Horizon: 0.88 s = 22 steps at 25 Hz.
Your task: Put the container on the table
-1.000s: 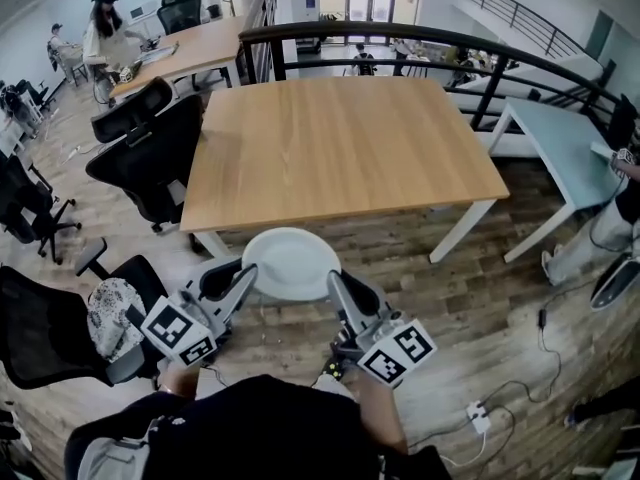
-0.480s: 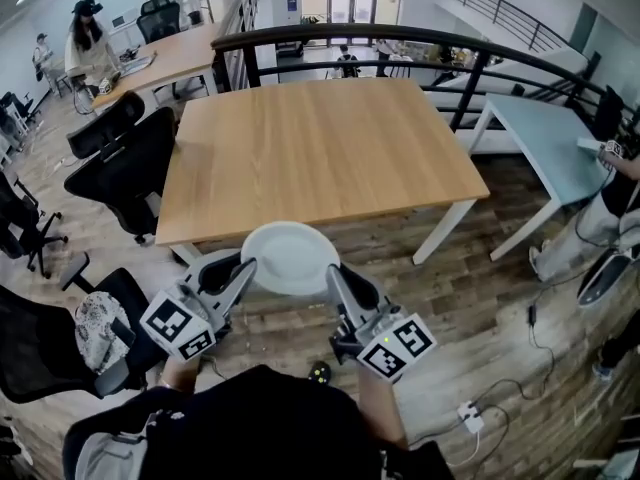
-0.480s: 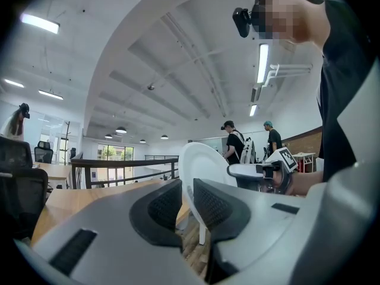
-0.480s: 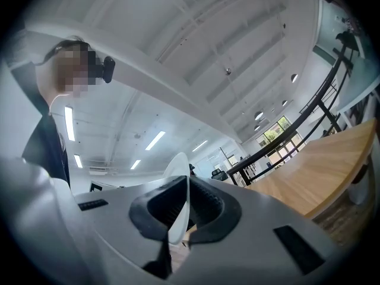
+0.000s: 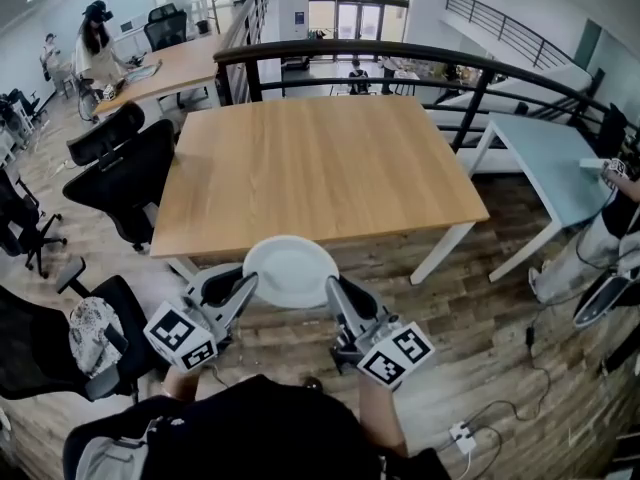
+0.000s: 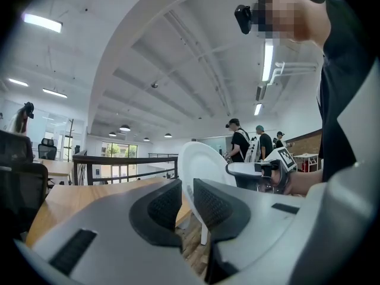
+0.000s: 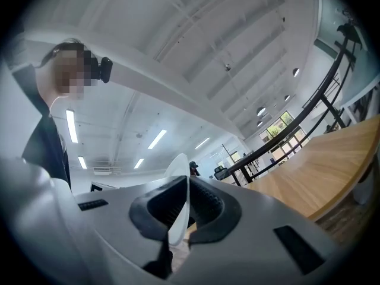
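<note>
A round white container (image 5: 291,270), shallow like a plate, hangs in the air just short of the near edge of the wooden table (image 5: 320,168). My left gripper (image 5: 246,286) is shut on its left rim and my right gripper (image 5: 335,288) is shut on its right rim. In the left gripper view the white container (image 6: 202,177) stands edge-on between the dark pads (image 6: 163,205). In the right gripper view its thin white rim (image 7: 178,203) is pinched between the pads (image 7: 205,203), with the table (image 7: 320,171) to the right.
Black office chairs (image 5: 125,173) stand left of the table, another (image 5: 60,338) by my left side. A black railing (image 5: 400,53) runs behind the table and a pale blue table (image 5: 545,173) stands at right. Cables and a socket (image 5: 462,433) lie on the wooden floor. People sit at a far desk (image 5: 95,43).
Both grippers have carried the container forward toward the table; its far rim now overlaps the table's near edge in the head view. The grip on both rims is unchanged.
</note>
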Each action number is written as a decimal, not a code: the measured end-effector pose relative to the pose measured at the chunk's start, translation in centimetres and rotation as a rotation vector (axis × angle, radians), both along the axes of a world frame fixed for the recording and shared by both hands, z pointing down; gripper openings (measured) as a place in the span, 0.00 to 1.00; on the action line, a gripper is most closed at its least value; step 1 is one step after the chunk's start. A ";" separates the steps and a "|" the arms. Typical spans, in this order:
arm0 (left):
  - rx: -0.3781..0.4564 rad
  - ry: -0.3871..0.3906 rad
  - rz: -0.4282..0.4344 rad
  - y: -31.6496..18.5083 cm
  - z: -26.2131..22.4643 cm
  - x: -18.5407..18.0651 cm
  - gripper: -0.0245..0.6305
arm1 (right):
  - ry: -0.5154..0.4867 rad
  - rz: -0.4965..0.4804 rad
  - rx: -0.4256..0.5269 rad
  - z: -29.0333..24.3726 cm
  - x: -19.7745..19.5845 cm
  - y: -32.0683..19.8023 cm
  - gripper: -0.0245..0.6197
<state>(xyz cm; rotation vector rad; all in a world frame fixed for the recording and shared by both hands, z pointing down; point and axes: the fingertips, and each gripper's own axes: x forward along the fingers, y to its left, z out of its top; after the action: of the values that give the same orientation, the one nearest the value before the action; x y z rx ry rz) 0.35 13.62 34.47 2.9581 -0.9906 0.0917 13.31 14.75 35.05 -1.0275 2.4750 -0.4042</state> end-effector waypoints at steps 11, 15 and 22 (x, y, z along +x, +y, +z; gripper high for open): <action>-0.028 -0.004 -0.041 -2.2 1.2 0.0 0.12 | -0.019 -0.035 -0.019 0.8 0.0 -2.4 0.08; -0.031 -0.006 0.000 -4.0 1.5 1.8 0.12 | -0.019 0.009 -0.019 0.9 1.7 -3.3 0.08; -0.004 0.007 0.101 -7.6 0.6 6.8 0.12 | -0.031 0.115 -0.022 0.4 6.4 -5.4 0.08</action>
<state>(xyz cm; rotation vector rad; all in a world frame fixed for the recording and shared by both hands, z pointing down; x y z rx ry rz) 7.15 6.02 35.02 3.0016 -0.8389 0.0848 19.67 9.36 35.46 -1.1574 2.3756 -0.4091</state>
